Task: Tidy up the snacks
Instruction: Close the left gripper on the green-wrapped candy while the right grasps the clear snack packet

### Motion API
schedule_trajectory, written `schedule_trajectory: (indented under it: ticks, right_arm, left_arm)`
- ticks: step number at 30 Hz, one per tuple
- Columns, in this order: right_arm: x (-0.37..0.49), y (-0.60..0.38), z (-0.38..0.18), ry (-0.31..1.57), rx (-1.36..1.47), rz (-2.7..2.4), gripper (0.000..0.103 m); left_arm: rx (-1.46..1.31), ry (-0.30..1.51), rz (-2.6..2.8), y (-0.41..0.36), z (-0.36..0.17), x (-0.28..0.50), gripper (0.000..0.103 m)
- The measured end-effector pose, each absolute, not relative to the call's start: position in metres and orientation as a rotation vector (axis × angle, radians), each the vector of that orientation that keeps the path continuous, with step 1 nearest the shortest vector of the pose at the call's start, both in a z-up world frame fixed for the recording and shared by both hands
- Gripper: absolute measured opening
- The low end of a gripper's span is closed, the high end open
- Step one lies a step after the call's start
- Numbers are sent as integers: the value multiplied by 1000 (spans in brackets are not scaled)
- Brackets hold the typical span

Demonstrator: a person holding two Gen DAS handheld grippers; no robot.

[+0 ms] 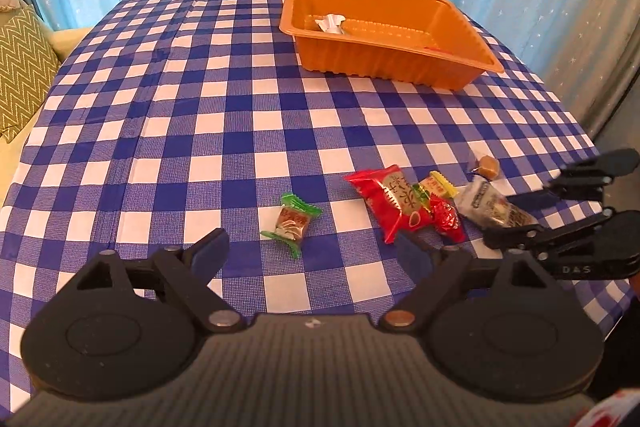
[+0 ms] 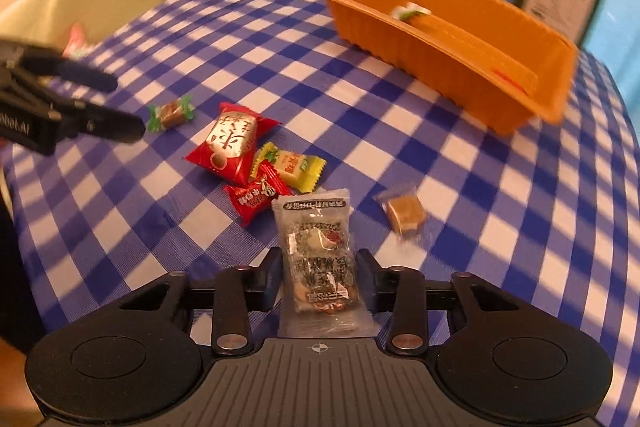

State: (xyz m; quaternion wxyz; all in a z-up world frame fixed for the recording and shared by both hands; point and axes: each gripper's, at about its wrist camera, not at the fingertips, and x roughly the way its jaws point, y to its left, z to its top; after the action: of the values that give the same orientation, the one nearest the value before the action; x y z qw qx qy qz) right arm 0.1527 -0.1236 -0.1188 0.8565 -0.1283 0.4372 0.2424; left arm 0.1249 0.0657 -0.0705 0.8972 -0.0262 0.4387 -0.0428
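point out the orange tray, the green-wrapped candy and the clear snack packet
orange tray (image 1: 384,65), left wrist view, on its ribbed front wall
green-wrapped candy (image 1: 291,223), left wrist view, on the wrapper's middle
clear snack packet (image 2: 318,247), right wrist view, on its printed middle

My left gripper (image 1: 312,247): black linkages, blue pads, silver rivets, ribbed grey body. Right gripper (image 2: 320,273) same.

Glossy ribbed plastic tray (image 1: 384,55), woven-looking checked tablecloth (image 1: 160,147), shiny crinkled foil snack wrappers (image 2: 230,143).
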Motion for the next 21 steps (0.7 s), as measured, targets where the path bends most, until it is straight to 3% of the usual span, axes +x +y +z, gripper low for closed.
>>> schedule_trajectory:
  ticks: [9, 18, 20, 21]
  right_arm:
    - [125, -140, -108, 906, 53, 322, 38]
    - [111, -145, -105, 886, 117, 270, 38]
    - [110, -145, -105, 877, 112, 256, 38]
    - [110, -144, -106, 873, 105, 249, 38]
  left_arm:
    - [-1, 883, -81, 63, -78, 140, 86]
    - [137, 903, -153, 58, -98, 161, 58]
    - [159, 921, -162, 57, -103, 163, 42]
    - [164, 931, -167, 56, -106, 163, 39]
